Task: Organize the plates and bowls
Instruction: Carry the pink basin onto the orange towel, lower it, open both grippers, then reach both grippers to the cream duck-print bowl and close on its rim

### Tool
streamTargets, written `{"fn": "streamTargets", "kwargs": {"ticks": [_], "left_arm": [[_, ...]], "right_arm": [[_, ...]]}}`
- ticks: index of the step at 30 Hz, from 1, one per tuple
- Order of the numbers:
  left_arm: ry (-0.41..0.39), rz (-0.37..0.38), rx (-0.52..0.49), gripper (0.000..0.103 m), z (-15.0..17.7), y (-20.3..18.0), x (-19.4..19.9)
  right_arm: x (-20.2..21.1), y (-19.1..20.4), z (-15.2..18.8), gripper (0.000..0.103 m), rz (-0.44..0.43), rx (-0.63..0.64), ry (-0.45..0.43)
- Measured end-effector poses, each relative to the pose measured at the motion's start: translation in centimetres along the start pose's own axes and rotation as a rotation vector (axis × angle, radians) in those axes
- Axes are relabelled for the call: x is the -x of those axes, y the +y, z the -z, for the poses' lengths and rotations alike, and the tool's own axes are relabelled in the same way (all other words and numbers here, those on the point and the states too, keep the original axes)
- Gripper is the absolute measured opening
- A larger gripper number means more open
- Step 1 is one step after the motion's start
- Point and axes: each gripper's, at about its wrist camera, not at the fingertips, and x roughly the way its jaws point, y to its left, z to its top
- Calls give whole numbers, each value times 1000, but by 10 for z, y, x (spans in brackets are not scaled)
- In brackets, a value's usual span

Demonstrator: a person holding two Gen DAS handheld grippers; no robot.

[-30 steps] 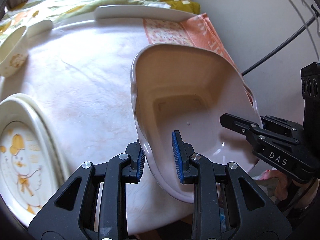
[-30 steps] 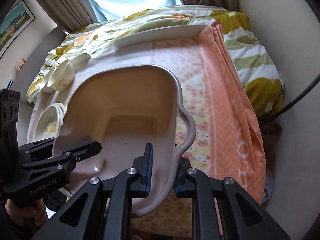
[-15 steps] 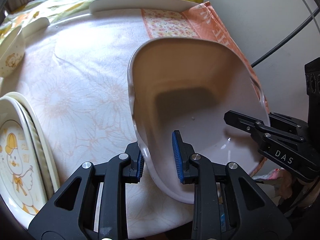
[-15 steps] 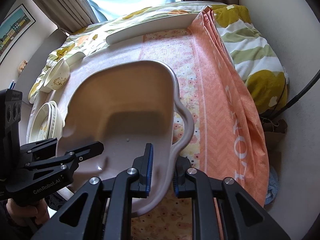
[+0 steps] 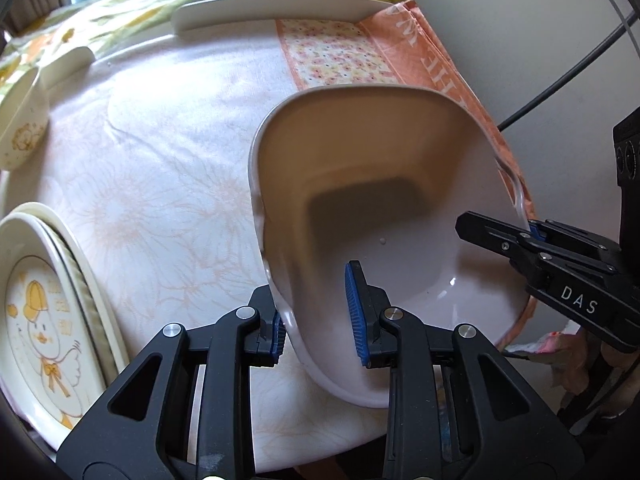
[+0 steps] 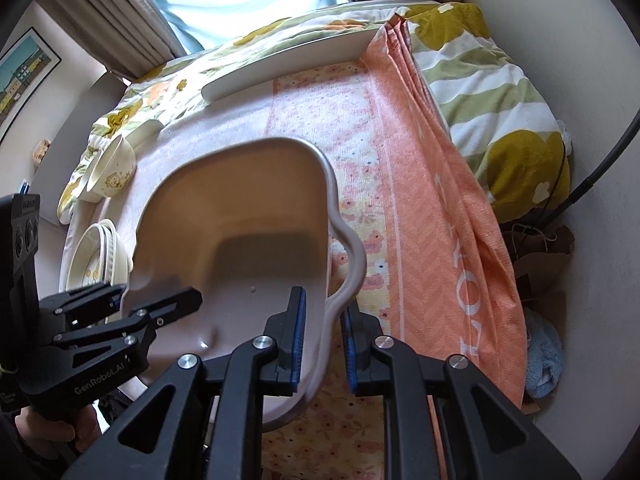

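Note:
A pale beige plastic basin hangs tilted over the near right part of the cloth-covered table, with nothing inside it. My left gripper has the basin's left rim between its pads, and its jaws are opening. My right gripper is shut on the wavy right rim of the basin. Each gripper shows in the other's view: the right gripper and the left gripper. A stack of cream plates with a chick drawing lies at the left. A cream bowl stands further back.
A long white tray lies along the table's far edge, with a small white dish to its left. An orange towel drapes over the table's right side. Floral bedding lies beyond, and a black cable hangs by the wall.
Both grippers and the basin have tilted a little, so more of the table shows beyond it. Neither grip looks different.

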Motion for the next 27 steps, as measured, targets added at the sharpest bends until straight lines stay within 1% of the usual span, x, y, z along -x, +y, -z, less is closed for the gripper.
{"fn": "streamTargets", "kwargs": {"ticks": [1, 2, 3, 4, 5, 6, 8, 10, 11, 12, 15, 18, 21, 23, 25, 27], "left_arm": [[2, 1, -5, 45, 0, 0, 0], [-1, 0, -10, 60, 1, -1, 0], [-17, -4, -15, 88, 1, -2, 3], [-45, -12, -22, 96, 2, -3, 7], [-64, -13, -32, 96, 3, -4, 12], [-67, -14, -43, 96, 3, -6, 14], [-67, -27, -59, 96, 3, -7, 17], [-70, -23, -66, 96, 4, -7, 21], [-77, -19, -66, 96, 4, -7, 26], [-87, -17, -65, 96, 4, -7, 32], [-123, -27, -55, 96, 4, -4, 57], [-159, -32, -28, 97, 6, 7, 86], [-212, -49, -1, 101, 8, 25, 120], [-249, -66, 18, 101, 10, 40, 143], [-280, -80, 39, 102, 11, 56, 163], [-309, -95, 61, 102, 9, 75, 178]], "right_arm": [[2, -1, 0, 16, -7, -11, -4], [3, -2, -1, 22, -8, -19, -8], [5, -2, -2, 35, -13, -29, -14], [8, -3, -2, 45, -21, -40, -23], [11, -4, -3, 65, -31, -50, -34], [15, -5, -4, 79, -44, -65, -49], [21, -8, -7, 87, -63, -88, -66], [27, -9, -8, 92, -87, -110, -84], [32, -8, -9, 97, -100, -114, -95], [37, -7, -10, 101, -110, -115, -106], [55, 3, -12, 102, -124, -96, -153], [72, 23, -15, 102, -122, -55, -182], [87, 46, -22, 102, -146, -14, -220], [95, 68, -27, 102, -155, 24, -250], [98, 89, -33, 102, -153, 56, -255], [99, 113, -40, 102, -179, 91, -254]]}}
